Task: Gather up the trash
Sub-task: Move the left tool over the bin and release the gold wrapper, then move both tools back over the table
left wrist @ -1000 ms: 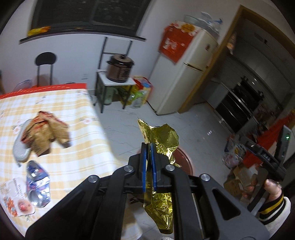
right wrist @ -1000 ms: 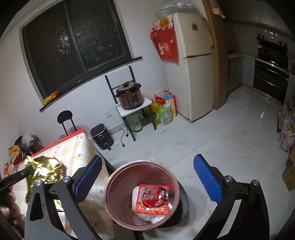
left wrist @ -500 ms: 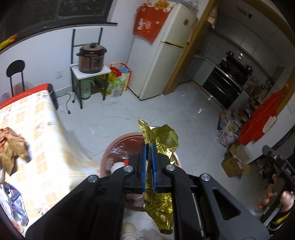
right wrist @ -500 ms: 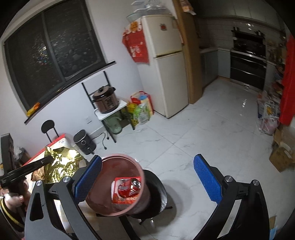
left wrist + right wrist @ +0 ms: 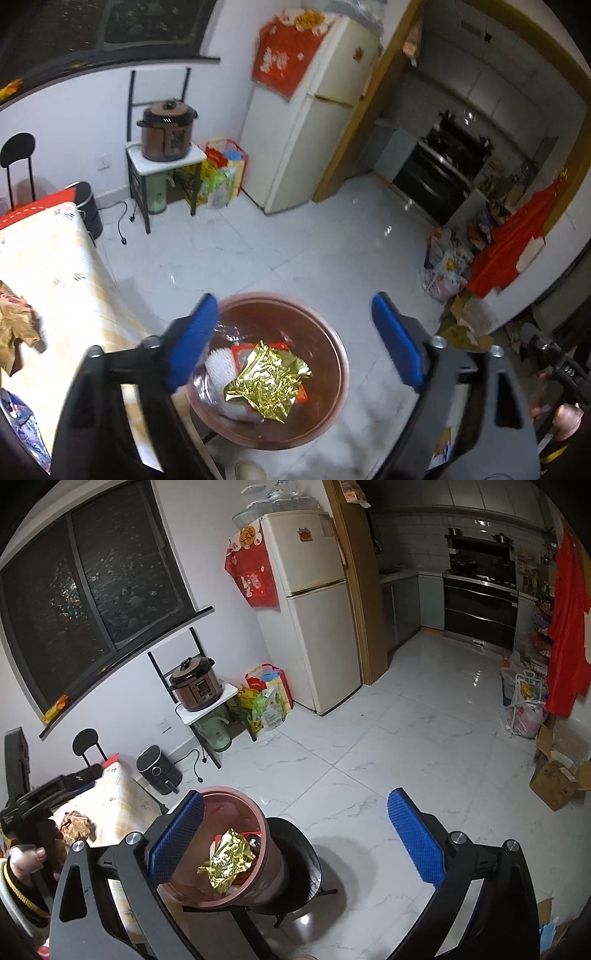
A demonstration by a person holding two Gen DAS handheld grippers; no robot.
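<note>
A crumpled gold foil wrapper (image 5: 267,380) lies inside the brown-pink trash bin (image 5: 332,354), on top of a red packet and white trash. My left gripper (image 5: 295,343) is open and empty, right above the bin. In the right wrist view the bin (image 5: 271,853) stands on a black stool with the gold foil wrapper (image 5: 227,864) inside. My right gripper (image 5: 295,834) is open and empty, to the right of the bin. A brown crumpled wrapper (image 5: 14,325) and a crushed blue can (image 5: 22,421) lie on the checked table (image 5: 48,266).
The black stool (image 5: 299,871) holds the bin beside the table's edge. A fridge (image 5: 314,627), a shelf with a brown cooker (image 5: 195,686), bags and a black air fryer (image 5: 157,771) stand along the wall. Cardboard boxes (image 5: 557,775) sit at the right. White tiled floor lies between.
My left gripper opened and let go of the gold foil wrapper, which dropped into the bin. The right gripper drifted to the right, staying open.
</note>
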